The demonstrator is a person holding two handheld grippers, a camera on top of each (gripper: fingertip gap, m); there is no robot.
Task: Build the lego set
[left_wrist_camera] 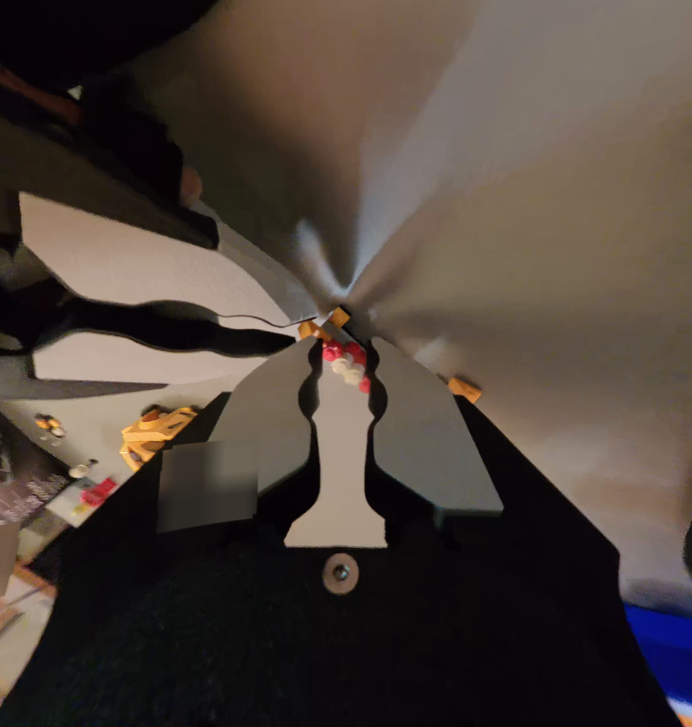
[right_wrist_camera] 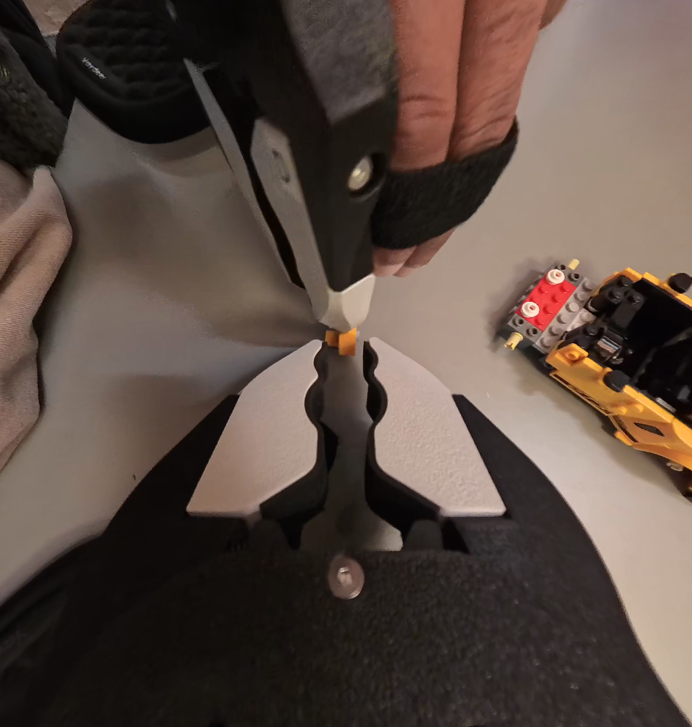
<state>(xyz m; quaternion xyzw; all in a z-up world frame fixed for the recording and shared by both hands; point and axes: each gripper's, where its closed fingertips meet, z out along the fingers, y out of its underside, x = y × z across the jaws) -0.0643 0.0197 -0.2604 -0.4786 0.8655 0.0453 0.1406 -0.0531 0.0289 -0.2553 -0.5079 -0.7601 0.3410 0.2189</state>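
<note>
My left gripper (left_wrist_camera: 344,346) is shut on a small lego assembly (left_wrist_camera: 346,362) with red and white studs and orange parts. In the right wrist view it comes down from above, held by a hand, with its tip (right_wrist_camera: 342,322) on an orange piece (right_wrist_camera: 340,341). My right gripper (right_wrist_camera: 342,346) is closed to a narrow gap around that same orange piece; in the left wrist view it reaches in from the left (left_wrist_camera: 303,326). The two grippers meet tip to tip above the grey table (right_wrist_camera: 494,157). The part-built yellow vehicle (right_wrist_camera: 612,373) lies apart to the right.
The vehicle also shows in the left wrist view (left_wrist_camera: 155,432), with loose small pieces (left_wrist_camera: 96,491) beyond it. Another orange bit (left_wrist_camera: 464,389) sticks out past my left gripper's right finger. Beige cloth (right_wrist_camera: 18,295) and dark fleece (right_wrist_camera: 18,98) lie at the left.
</note>
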